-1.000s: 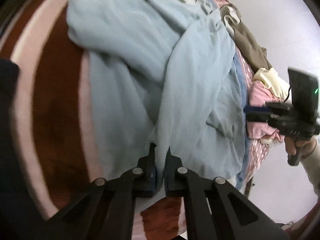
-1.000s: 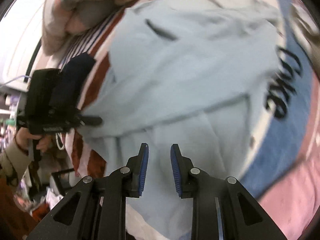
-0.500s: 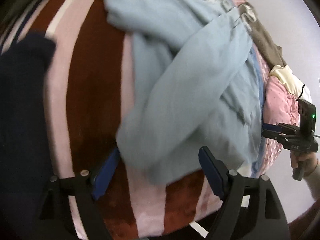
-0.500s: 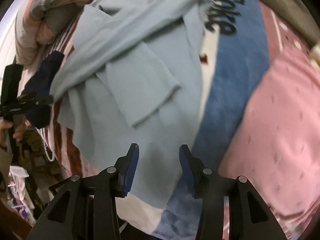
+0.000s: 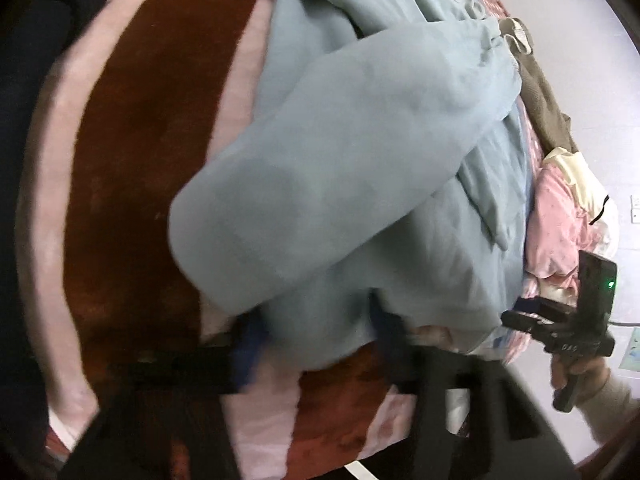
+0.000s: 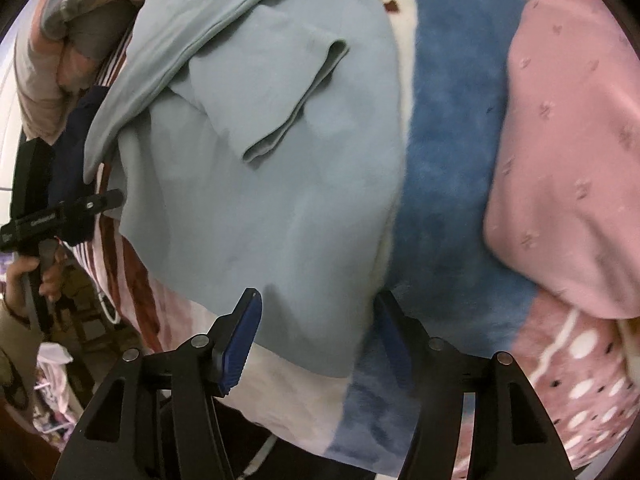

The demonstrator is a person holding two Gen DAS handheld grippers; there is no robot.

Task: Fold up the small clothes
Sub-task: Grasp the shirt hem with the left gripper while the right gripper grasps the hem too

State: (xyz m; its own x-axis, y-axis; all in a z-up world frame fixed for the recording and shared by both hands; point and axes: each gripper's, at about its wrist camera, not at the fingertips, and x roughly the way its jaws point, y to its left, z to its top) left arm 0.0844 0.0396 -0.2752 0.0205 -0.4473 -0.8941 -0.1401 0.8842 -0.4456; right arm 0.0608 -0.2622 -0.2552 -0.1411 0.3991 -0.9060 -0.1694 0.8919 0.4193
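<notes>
Both grippers should take the near hem of the light blue garment (image 6: 280, 184) evenly, then fold it flat on the bed (image 6: 448, 160). The left gripper (image 5: 316, 332) is closing its jaws around the hem; the right gripper (image 6: 320, 332) is opening, the garment's corner between its jaws, unpressed.

Both grippers let go and drop to the hem

The left gripper (image 5: 316, 332), clamped on the light-blue garment (image 5: 340, 168) a second ago, sprang wide and its jaws are closing around the hem; the right gripper (image 6: 316, 332) has slid along, jaws opening over the garment's corner.
</notes>
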